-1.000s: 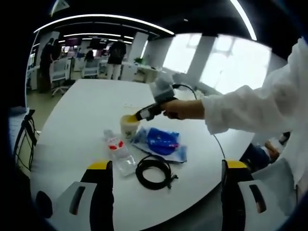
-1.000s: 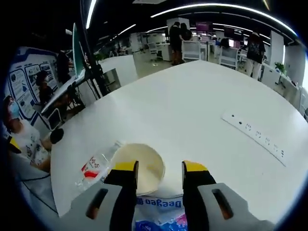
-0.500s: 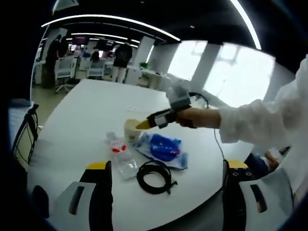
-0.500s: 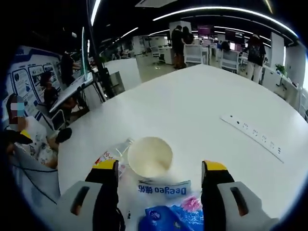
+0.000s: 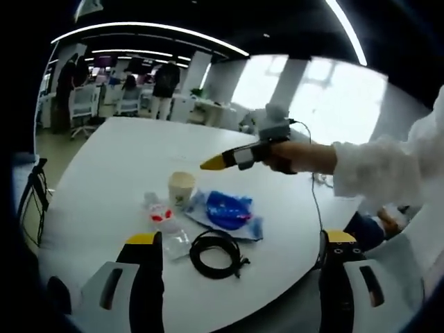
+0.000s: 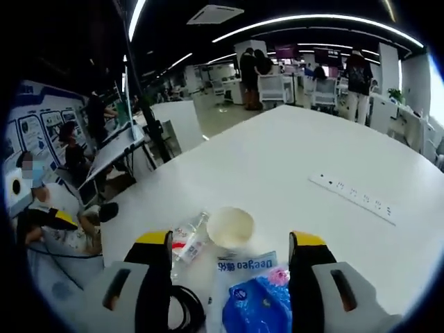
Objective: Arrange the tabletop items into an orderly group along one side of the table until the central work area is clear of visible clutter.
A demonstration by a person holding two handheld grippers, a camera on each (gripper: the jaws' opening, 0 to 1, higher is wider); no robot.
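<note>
The right gripper (image 6: 229, 243) has pulled back from the paper cup (image 6: 230, 227), and its jaws are spread wide with nothing between them; the left gripper (image 5: 237, 239) is also released. Beside the cup lie a plastic bottle (image 6: 189, 239) with red label, a blue packet (image 6: 254, 295) printed "Deegeo", and a black cable coil (image 5: 214, 253), on the white table (image 6: 291, 159).

Cup (image 6: 230, 226), bottle (image 6: 189, 238), blue packet (image 6: 255, 302) and cable (image 5: 216, 252) crowd the near table (image 6: 291, 149); beyond lies open.
</note>
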